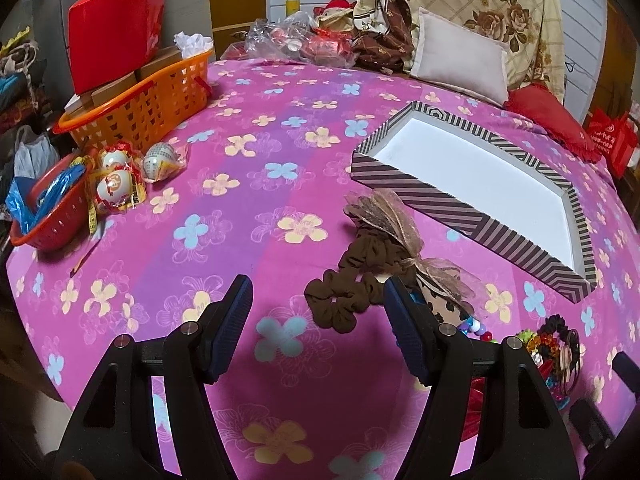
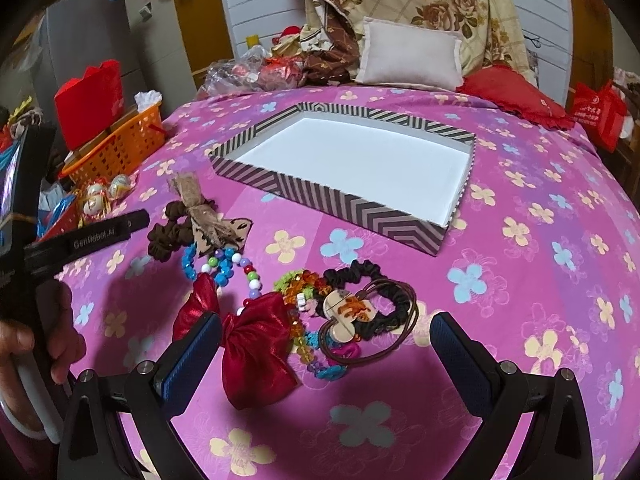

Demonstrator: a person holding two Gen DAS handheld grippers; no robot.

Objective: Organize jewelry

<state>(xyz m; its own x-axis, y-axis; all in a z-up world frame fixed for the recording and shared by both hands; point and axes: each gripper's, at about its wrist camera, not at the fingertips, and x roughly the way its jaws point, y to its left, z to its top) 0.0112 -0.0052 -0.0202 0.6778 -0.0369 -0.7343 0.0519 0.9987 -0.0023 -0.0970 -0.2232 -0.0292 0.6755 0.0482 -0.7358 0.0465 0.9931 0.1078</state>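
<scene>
Near the empty striped box, both tongs, left and right, hover spread (nothing picked yet); the red bow likely comes first.

My bedspread was pink with purple bands and a print of yellow and pale blue flowers. My box carried brown-and-tan stripes and chevrons on its walls; its inside was white. My scrunchie was dark brown, tied with a tan gauze ribbon. My bow was shiny red. My bead string mixed blue, white, green, purple and red beads. My second scrunchie was black, ringed by brown cords. My basket was orange and held a red bag. My pillow was off-white. My finger pads were blue on black frames.
</scene>
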